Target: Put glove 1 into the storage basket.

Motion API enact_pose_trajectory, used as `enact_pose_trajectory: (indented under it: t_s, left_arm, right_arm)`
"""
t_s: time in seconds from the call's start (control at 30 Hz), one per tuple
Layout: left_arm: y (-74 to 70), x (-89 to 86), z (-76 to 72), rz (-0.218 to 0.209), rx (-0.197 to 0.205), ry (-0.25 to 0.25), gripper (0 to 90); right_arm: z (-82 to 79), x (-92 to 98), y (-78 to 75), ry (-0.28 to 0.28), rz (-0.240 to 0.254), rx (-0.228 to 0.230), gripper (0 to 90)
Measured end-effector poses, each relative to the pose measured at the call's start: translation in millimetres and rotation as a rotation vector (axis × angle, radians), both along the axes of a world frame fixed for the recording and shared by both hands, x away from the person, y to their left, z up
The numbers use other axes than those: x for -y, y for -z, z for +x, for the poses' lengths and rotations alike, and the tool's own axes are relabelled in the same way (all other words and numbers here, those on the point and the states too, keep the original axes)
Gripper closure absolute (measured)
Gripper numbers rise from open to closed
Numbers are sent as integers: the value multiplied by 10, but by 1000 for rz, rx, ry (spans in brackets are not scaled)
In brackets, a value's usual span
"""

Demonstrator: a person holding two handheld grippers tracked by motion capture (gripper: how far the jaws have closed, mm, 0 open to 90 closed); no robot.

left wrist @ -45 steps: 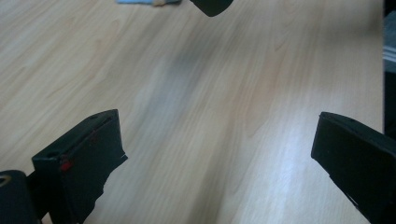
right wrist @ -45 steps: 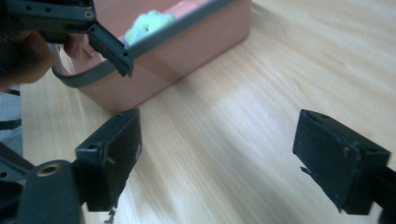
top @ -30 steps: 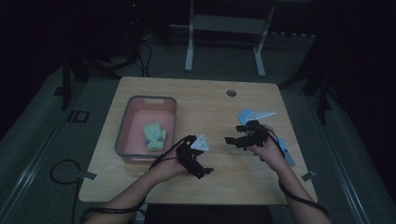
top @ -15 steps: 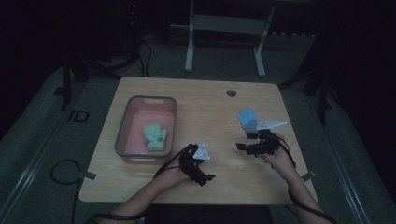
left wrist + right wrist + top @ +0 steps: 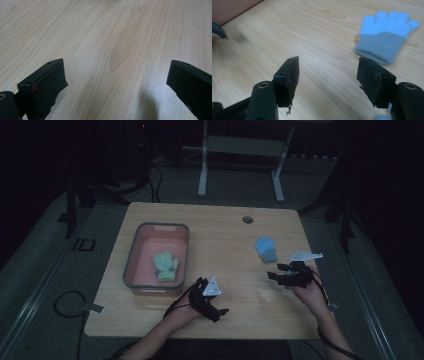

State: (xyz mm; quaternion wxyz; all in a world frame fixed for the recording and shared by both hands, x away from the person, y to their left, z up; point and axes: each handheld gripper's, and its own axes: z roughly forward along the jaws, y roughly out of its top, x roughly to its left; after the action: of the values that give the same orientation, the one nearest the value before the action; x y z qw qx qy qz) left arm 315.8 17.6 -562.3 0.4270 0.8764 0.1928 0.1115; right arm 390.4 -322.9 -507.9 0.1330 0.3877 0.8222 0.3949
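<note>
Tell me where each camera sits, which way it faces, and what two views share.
High view: above the person's side, looking forward and down on the table, pink bin, both forearms, left gripper and right gripper.
Left gripper view: rides the left gripper, facing bare tabletop between wide-apart jaws.
Right gripper view: rides the right gripper, jaws empty, just been closing.
Shared: blue glove.

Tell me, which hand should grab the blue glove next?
The right one, probably. The right gripper sits near the blue glove, jaws apart with nothing between them, though they have just been closing. The left gripper is farther off, by the pink tub.
</note>
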Motion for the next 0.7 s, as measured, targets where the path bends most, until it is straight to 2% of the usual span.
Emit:
enact_pose_trajectory:
  t_s: [0.1, 0.27, 0.53, 0.63, 0.7]
  left_arm:
    - [4, 8, -24, 9, 19, -2, 25]
    - [19, 10, -33, 6, 11, -10, 25]
    - [28, -3, -23, -17, 11, -28, 25]
    - [27, -8, -27, -19, 12, -21, 25]
    - [28, -8, -31, -14, 13, -17, 25]
  right_arm:
    - [60, 36, -19, 17, 3, 14, 372]
    - [219, 48, -32, 29, 8, 17, 416]
    - [562, -55, -32, 31, -46, 26, 455]
    - [719, -68, -6, 32, -42, 14, 514]
    - [828, -77, 16, 43, -62, 1, 556]
